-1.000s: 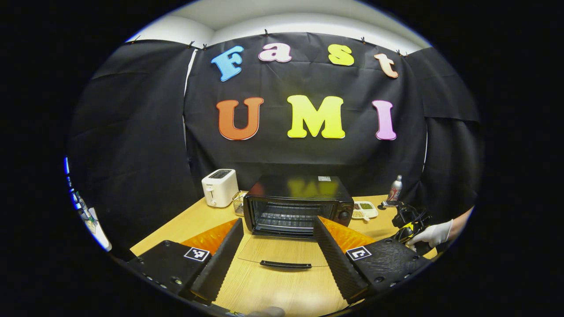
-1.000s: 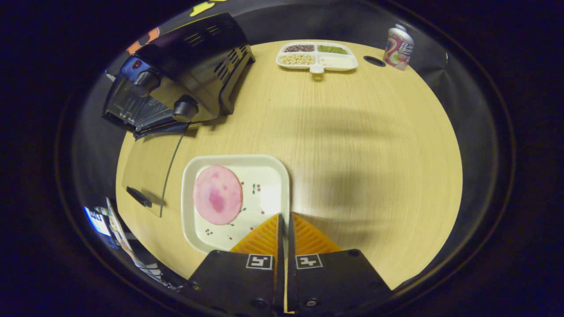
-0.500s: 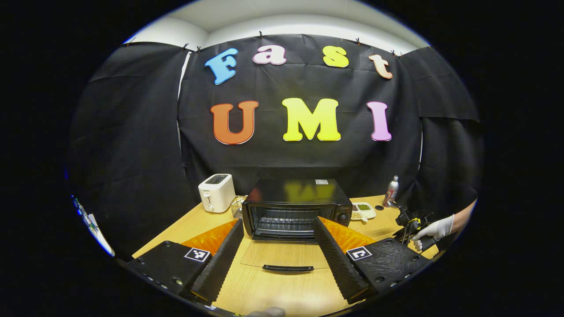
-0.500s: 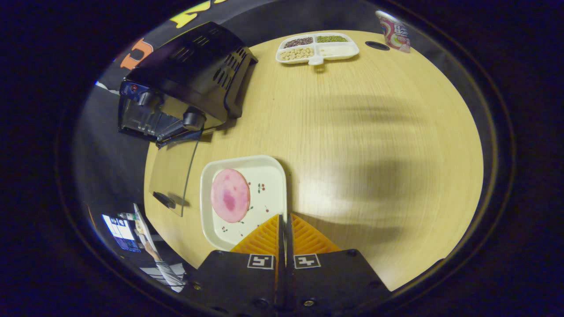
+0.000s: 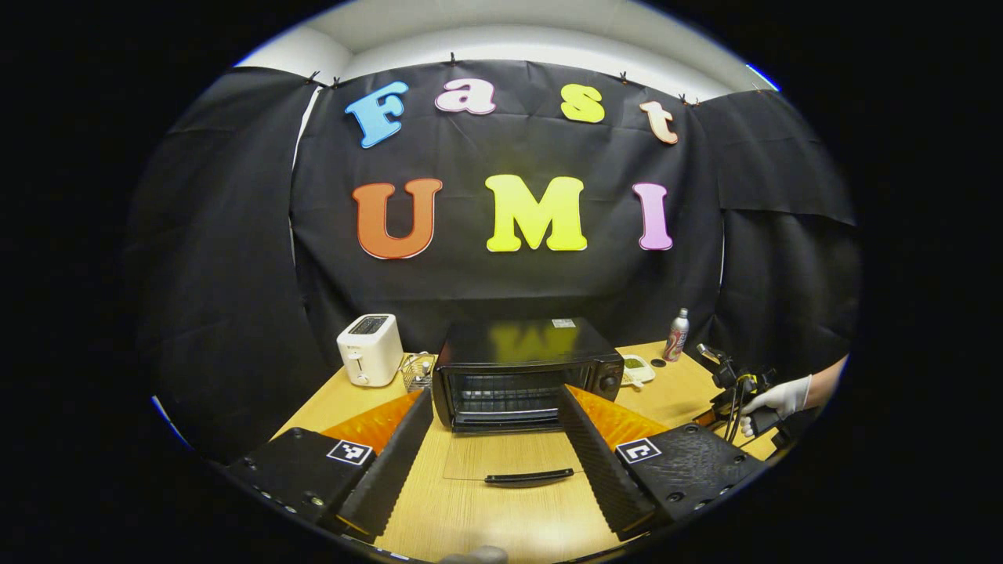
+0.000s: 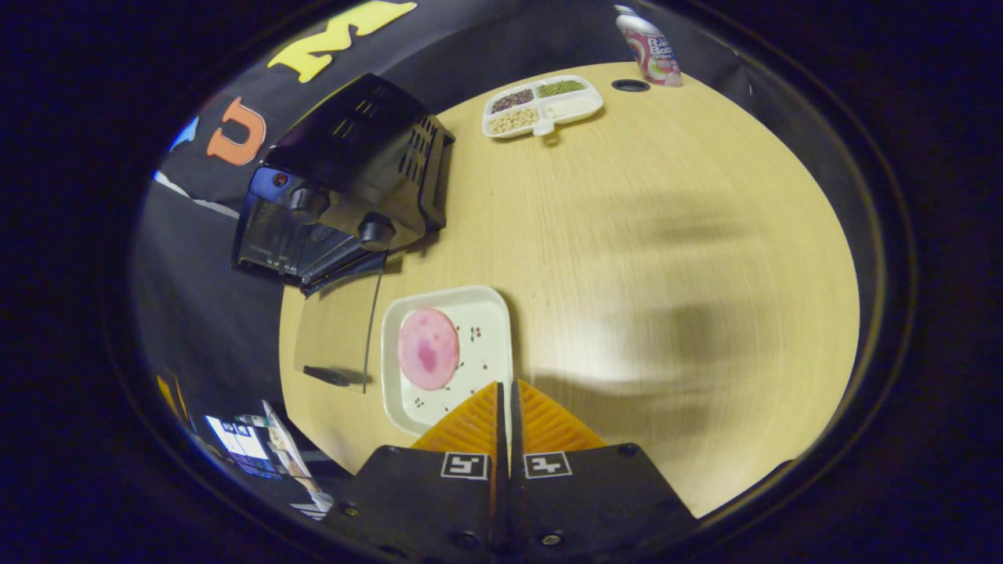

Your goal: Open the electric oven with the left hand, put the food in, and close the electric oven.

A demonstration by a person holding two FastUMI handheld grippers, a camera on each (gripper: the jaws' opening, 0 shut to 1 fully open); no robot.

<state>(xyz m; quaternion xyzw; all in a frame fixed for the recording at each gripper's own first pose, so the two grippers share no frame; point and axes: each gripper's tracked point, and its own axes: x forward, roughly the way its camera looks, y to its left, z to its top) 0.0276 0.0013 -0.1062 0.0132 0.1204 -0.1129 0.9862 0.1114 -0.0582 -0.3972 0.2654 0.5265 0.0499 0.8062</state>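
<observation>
Right gripper point(image 6: 505, 392): your fingers are pressed together on the near rim of the white plate point(image 6: 490, 313).
Left gripper point(image 5: 494, 439): fingers wide apart, holding nothing.
Food: pink slice point(image 6: 427, 348) on the plate, left of your fingertips.
Oven point(image 5: 521, 372): door point(image 5: 509, 458) folded down flat on the table point(image 6: 642, 258).

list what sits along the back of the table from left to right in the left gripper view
toaster → wire basket → electric oven → divided snack tray → can → gloved hand holding the right claw
</observation>
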